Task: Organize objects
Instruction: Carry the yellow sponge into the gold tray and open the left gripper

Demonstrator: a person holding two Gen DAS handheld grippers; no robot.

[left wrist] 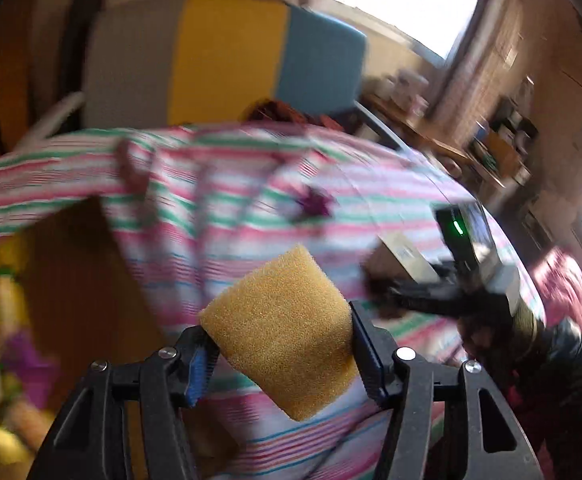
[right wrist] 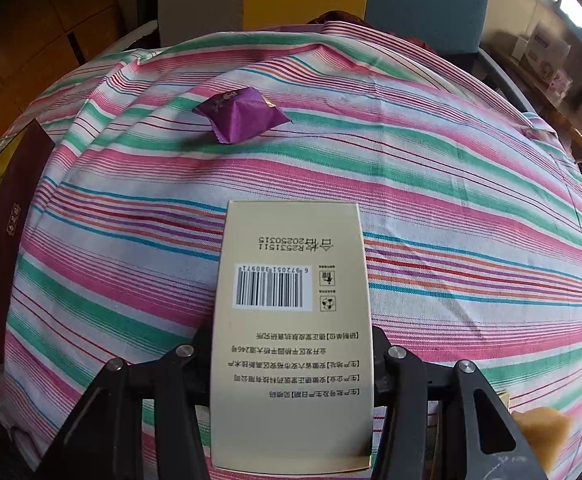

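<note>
1. Sponge point(left wrist: 283, 332): a porous, ochre-yellow foam block with rounded corners and a coarse, open-cell surface. It sits tilted between the fingers of the left gripper point(left wrist: 279, 356), raised above the cloth; both pads press its sides, so the claw is about half-closed on it. No earlier picture is given.
2. Left gripper: black, matt plastic fingers with silver screw heads; a ribbed blue pad point(left wrist: 197, 376) lines the left finger.
3. Carton point(right wrist: 293, 328): a flat, rectangular box of smooth, pale beige card, printed with a barcode and lines of small text that read upside down. The right gripper point(right wrist: 291, 356) clamps its long sides, jaws narrowed onto it; its far end projects over the middle of the bed.
4. Right gripper as the left wrist view shows it point(left wrist: 423, 292): blurred, black, with a green light on its housing, over the right part of the bed.
5. Sweet point(right wrist: 241, 114): a small pillow-shaped packet in crinkled, glossy purple foil, lying free on the cloth toward the far edge of the bed, well apart from the carton.
6. Bedcloth point(right wrist: 451, 200): woven cotton, lightly creased, with pink, green, red and blue stripes on white.
7. Dark box point(right wrist: 7, 224): a maroon, flat-sided box with a small gold emblem, at the left edge of the bed.
8. Panels point(left wrist: 227, 56): grey, yellow and blue upright blocks beyond the far edge.
</note>
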